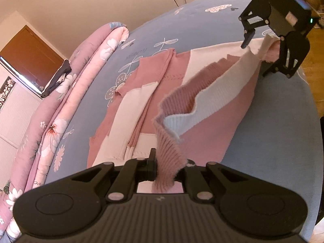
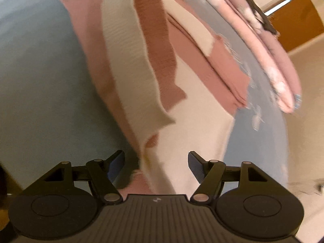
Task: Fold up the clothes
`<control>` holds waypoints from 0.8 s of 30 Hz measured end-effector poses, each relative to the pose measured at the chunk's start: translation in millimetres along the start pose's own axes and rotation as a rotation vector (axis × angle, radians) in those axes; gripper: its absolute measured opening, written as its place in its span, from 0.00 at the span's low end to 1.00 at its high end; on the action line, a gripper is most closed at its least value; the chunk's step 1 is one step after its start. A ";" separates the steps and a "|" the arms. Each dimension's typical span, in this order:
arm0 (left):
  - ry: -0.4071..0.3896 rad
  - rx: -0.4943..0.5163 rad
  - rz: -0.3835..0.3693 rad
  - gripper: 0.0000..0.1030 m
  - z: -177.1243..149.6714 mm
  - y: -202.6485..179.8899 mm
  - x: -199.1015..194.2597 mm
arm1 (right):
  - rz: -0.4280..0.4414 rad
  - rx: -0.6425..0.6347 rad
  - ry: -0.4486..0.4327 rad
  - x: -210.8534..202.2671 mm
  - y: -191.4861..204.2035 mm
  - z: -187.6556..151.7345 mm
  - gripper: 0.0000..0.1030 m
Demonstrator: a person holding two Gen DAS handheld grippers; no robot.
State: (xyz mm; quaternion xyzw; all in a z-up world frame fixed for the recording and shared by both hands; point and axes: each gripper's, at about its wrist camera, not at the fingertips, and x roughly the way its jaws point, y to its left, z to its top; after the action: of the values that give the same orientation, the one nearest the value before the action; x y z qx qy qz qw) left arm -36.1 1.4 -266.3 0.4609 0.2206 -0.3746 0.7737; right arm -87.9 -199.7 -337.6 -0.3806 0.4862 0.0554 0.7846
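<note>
Presently, left tongs (image 1: pixel 162 168) angle downward, pinching the ribbed hem of the pink-and-white sweater (image 1: pixel 202 93) lying on the bed (image 1: pixel 273 121). Right tongs (image 1: pixel 257 58) hover spread over its far edge.

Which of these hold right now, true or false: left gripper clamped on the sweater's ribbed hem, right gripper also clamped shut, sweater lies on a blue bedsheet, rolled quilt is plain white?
1. The left gripper is clamped on the ribbed hem of the sweater. True.
2. The right gripper is clamped shut. False: its jaws stand open, with the sweater's edge hanging between them.
3. The sweater lies on a blue bedsheet. True.
4. The rolled quilt is plain white. False: it is pink with a flower print.
</note>
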 end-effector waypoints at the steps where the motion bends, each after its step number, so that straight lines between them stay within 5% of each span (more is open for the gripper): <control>1: 0.001 0.000 -0.001 0.04 -0.3 0.3 0.4 | -0.022 -0.004 0.020 2.6 -0.2 -0.8 0.72; 10: 0.009 -0.008 -0.010 0.05 -2.2 1.9 6.0 | -0.129 -0.150 0.047 -14.0 2.5 -38.1 0.70; 12: 0.011 -0.011 -0.011 0.05 -3.0 2.8 6.6 | -0.127 -0.193 0.031 -11.3 3.8 -42.9 0.64; 14: 0.016 -0.015 -0.014 0.05 -3.8 3.7 7.0 | -0.091 -0.196 0.019 -8.9 -0.1 -42.8 0.37; 16: 0.021 -0.018 -0.014 0.05 -4.7 4.5 7.6 | -0.066 -0.197 0.018 -6.4 -4.6 -40.4 0.20; 24: 0.057 -0.044 -0.014 0.05 -4.0 3.0 7.1 | -0.003 -0.215 0.013 -16.2 -19.4 -38.1 0.15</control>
State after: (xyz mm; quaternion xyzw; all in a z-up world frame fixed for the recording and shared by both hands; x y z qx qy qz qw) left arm -29.3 3.1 -271.5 0.4525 0.2540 -0.3616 0.7746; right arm -114.8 -233.6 -323.1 -0.4638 0.4821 0.1037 0.7360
